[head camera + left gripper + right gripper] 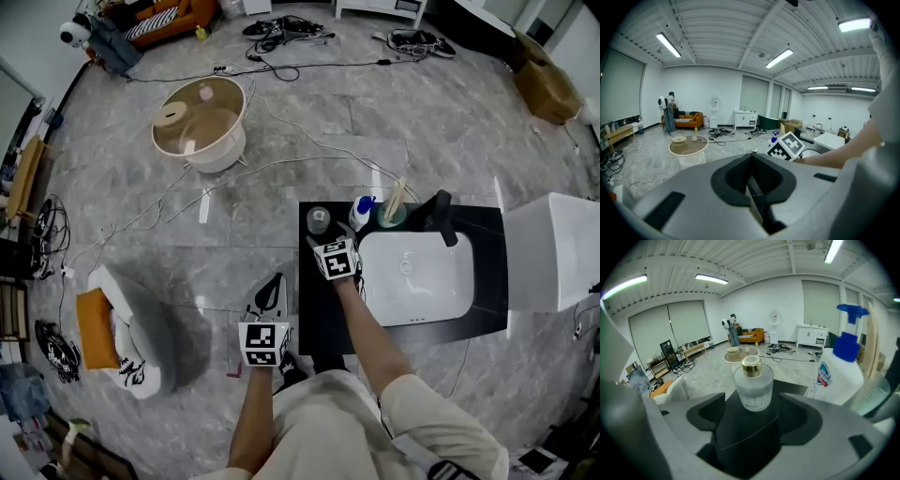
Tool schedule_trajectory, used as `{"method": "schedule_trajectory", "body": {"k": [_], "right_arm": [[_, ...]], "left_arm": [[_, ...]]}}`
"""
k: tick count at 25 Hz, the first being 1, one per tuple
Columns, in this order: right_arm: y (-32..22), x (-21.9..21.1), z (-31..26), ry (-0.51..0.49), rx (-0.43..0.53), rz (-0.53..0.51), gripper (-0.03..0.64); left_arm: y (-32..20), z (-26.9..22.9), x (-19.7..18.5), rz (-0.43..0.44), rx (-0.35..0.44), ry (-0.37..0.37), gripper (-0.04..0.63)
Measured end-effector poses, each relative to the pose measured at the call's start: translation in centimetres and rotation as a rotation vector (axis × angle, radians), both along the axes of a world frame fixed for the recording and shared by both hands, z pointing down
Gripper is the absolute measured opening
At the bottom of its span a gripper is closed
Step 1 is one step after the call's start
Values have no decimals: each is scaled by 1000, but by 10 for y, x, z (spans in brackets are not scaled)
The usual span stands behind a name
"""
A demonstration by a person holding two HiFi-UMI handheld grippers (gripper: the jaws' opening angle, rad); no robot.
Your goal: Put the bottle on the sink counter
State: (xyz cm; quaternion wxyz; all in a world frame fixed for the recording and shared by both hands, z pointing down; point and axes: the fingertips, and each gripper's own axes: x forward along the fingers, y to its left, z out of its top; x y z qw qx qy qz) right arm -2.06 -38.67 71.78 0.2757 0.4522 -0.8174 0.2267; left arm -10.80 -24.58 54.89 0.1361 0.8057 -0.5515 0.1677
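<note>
**A:** Quick one: where's the bottle (752,386) right now, and what are the tongs doing?

**B:** It's standing upright on the black counter (314,319), right in the mouth of the right tongs (322,240). Those jaws are spread wide with the base between the tips, and there's a gap on each side, so nothing is pinched. It's a frosted glass one with a gold cap.

**A:** Anything else near it?

**B:** A white spray bottle (839,373) with a blue trigger sits just right of the right tongs and a bit further out. A cup of wooden sticks (391,216) and a black tap (439,216) are further right again. The white sink (417,281) is off to the right of those tongs, closer to the person.

**A:** And the other hand?

**B:** The left tongs (751,159) are pressed together with nothing between them. They hang over the marble floor (216,272), just off the counter's left edge, to the left of the right tongs and nearer the person.
</note>
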Motion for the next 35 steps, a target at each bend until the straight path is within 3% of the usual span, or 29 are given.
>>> {"method": "schedule_trajectory", "body": {"k": [4, 21, 23, 25, 27, 35], "right_arm": [[28, 8, -13, -52, -23, 14, 342], [130, 20, -117, -151, 146, -1, 339], [137, 23, -124, -150, 162, 14, 305], [143, 26, -131, -156, 182, 45, 207], [149, 26, -136, -173, 192, 67, 205], [168, 29, -152, -181, 238, 138, 58]], "left_arm": [[-4, -3, 4, 33, 12, 23, 6], [14, 14, 16, 193, 4, 32, 6], [15, 14, 17, 212, 10, 27, 6], [17, 12, 17, 222, 12, 33, 6], [20, 11, 18, 229, 15, 42, 6], [36, 11, 26, 251, 0, 98, 6]]}}
